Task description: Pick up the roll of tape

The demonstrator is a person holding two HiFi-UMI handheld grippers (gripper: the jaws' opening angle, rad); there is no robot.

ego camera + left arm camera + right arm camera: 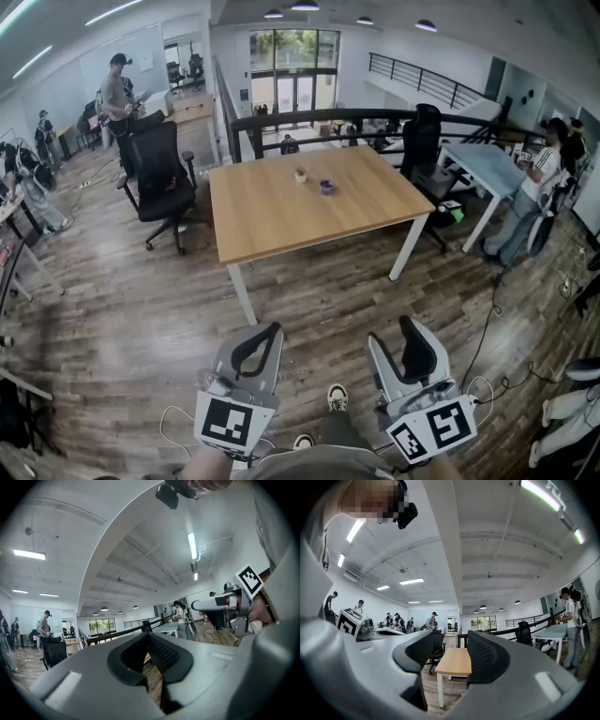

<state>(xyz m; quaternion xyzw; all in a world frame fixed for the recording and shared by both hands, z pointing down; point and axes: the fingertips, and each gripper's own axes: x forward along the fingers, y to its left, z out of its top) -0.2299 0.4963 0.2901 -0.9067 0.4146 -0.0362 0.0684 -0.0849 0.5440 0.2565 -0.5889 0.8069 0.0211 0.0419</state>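
Hardly begun, judging by the layout: nothing grasped, with approach, grip and lift all left to do. Left tongs [273,330] at 7 o'clock, tips together, empty. Tape [326,187], seemingly the small blue ring, flat on the worktop [272,220] at 12 o'clock, well apart from both tongs across the floor [141,309]. Small cream thing [301,174] near it at 10 o'clock, too small to name. Right tongs [389,332] at 5 o'clock, spread wide, holding nothing. Tongs of pale moulded plastic, with dark ribbed pads [485,656]. Worktop a smooth light wood slab on white legs [243,292]. Floor of grey-brown planks.
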